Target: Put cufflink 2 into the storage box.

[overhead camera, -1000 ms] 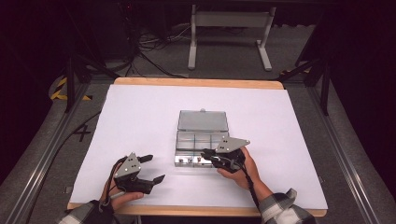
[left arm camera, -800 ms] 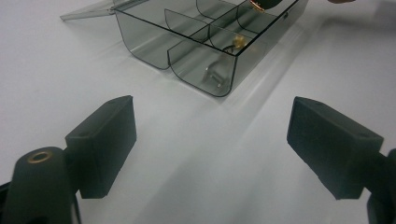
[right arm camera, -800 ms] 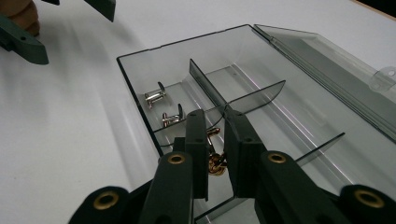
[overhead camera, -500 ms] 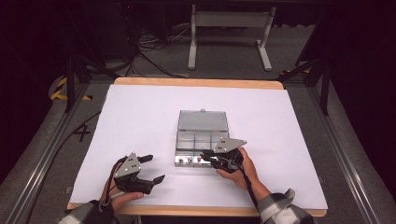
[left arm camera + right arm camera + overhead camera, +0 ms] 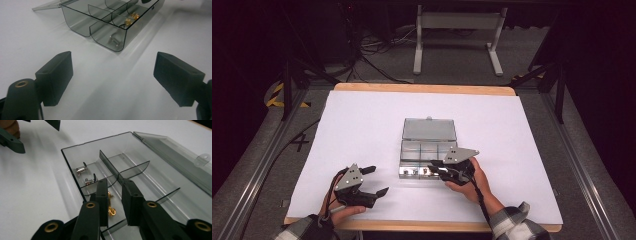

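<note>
A clear plastic compartment box [image 5: 412, 148] lies at the table's middle with its lid [image 5: 429, 129] folded back flat. Its front row holds two silver clips [image 5: 82, 170] and, one cell over, a small gold piece [image 5: 111, 210]. My right gripper [image 5: 435, 168] hangs over that front row. In the right gripper view its jaws [image 5: 115, 182] stand a narrow gap apart above the gold piece, with nothing seen between them. My left gripper [image 5: 379, 180] rests wide open on the white sheet, left of the box. It [image 5: 113, 65] faces the box's corner [image 5: 117, 46] and holds nothing.
A white sheet [image 5: 362, 125] covers the wooden table [image 5: 422, 89]. Beyond the far edge stand a metal frame [image 5: 457, 40] and floor cables [image 5: 372, 55]. A metal rail [image 5: 257, 170] runs along the left.
My right gripper has crept a little to the left and nearer over the box's front row. The left gripper has stayed where it was.
</note>
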The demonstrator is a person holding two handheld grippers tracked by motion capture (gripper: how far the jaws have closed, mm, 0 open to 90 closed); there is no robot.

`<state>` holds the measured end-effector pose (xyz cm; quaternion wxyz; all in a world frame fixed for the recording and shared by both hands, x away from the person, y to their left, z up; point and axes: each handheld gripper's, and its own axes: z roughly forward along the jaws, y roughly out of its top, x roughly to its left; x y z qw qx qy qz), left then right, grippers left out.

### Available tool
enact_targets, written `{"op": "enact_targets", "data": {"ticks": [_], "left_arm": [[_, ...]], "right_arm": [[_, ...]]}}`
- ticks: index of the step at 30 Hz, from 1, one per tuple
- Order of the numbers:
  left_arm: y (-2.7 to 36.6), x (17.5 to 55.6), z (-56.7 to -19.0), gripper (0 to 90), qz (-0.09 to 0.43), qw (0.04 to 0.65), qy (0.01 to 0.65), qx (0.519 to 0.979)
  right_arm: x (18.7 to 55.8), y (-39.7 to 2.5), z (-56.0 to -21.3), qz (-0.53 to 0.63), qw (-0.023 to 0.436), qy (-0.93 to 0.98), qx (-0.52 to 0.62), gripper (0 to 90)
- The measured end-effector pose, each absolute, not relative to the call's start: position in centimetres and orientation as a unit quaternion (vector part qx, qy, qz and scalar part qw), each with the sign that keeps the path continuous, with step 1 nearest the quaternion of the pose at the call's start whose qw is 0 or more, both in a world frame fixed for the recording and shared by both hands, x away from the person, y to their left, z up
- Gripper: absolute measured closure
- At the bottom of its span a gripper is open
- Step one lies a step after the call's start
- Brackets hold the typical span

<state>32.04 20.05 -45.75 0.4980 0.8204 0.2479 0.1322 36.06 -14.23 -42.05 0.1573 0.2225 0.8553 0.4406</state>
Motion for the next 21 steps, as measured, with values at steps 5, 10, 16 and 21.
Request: {"op": "enact_targets", "data": {"ticks": [5,10,16,21], "left_arm": [[20.1,32.1,-45.7,16.7,0.134,0.499,0.246,0.82],[20.3,32.1,-45.7,16.6,0.131,0.504,0.247,0.817],[20.2,32.2,-45.7,16.7,0.127,0.503,0.248,0.818],[20.1,32.3,-45.7,16.6,0.125,0.495,0.248,0.824]], "right_arm": [[35.3,-15.3,-40.9,0.443,0.169,0.854,0.214,74.5],[34.2,-17.1,-39.7,0.435,0.189,0.859,0.195,69.9],[33.7,-20.0,-39.0,0.439,0.201,0.85,0.213,66.8],[33.6,-22.9,-38.8,0.445,0.209,0.836,0.244,64.0]]}}
